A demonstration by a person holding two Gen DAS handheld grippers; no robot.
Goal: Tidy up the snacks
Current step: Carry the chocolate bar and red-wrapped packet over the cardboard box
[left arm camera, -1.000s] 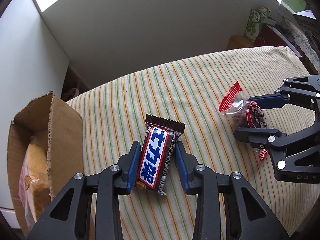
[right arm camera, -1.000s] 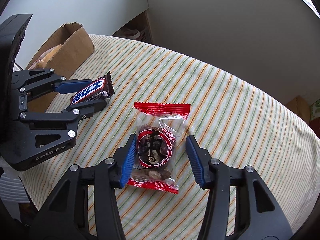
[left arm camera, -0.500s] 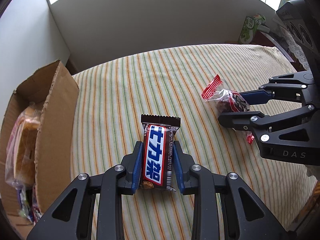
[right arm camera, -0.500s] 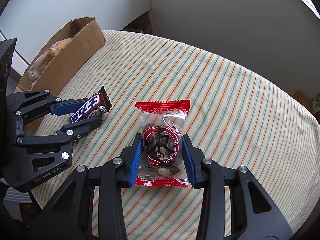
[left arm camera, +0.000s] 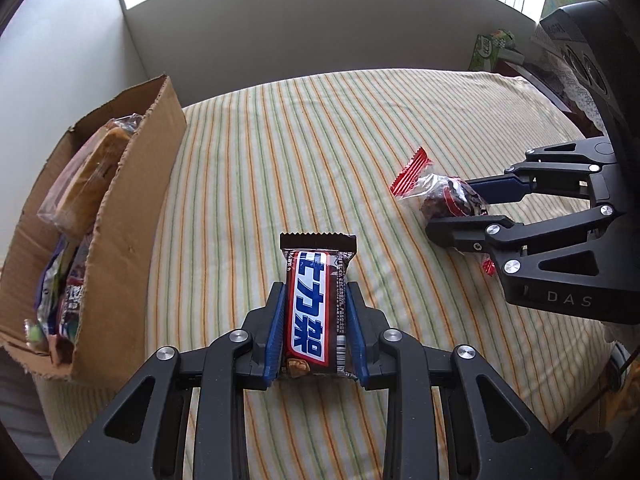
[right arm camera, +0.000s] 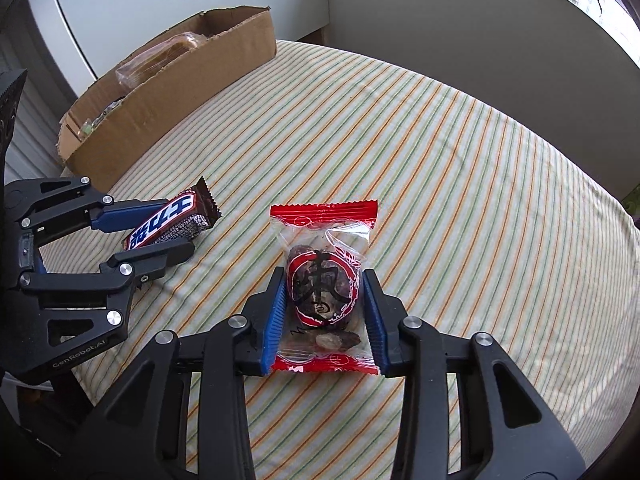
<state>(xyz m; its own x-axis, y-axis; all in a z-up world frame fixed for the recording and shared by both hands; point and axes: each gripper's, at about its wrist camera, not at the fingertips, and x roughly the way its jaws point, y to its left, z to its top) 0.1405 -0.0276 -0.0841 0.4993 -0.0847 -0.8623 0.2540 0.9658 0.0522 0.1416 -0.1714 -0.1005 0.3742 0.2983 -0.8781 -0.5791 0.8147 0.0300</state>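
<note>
My left gripper point(left arm camera: 316, 292) is shut on a brown chocolate bar point(left arm camera: 314, 308) with a blue and white label and holds it above the striped tablecloth point(left arm camera: 320, 152). My right gripper point(right arm camera: 324, 284) is shut on a clear date packet point(right arm camera: 324, 280) with red ends. In the left wrist view the right gripper point(left arm camera: 460, 210) holds the packet point(left arm camera: 440, 196) at the right. In the right wrist view the left gripper point(right arm camera: 176, 226) holds the bar point(right arm camera: 170, 222) at the left. An open cardboard box point(left arm camera: 120, 208) stands at the table's left edge, also in the right wrist view point(right arm camera: 168, 92).
The box holds a wrapped cake point(left arm camera: 88, 172) and several other snack packets point(left arm camera: 64, 292). A white wall point(left arm camera: 300, 32) runs behind the table. A green carton point(left arm camera: 490, 50) stands beyond the far right corner.
Both grippers closed on their snacks and lifted them off the cloth. The left gripper has turned so the box shows more fully at the left.
</note>
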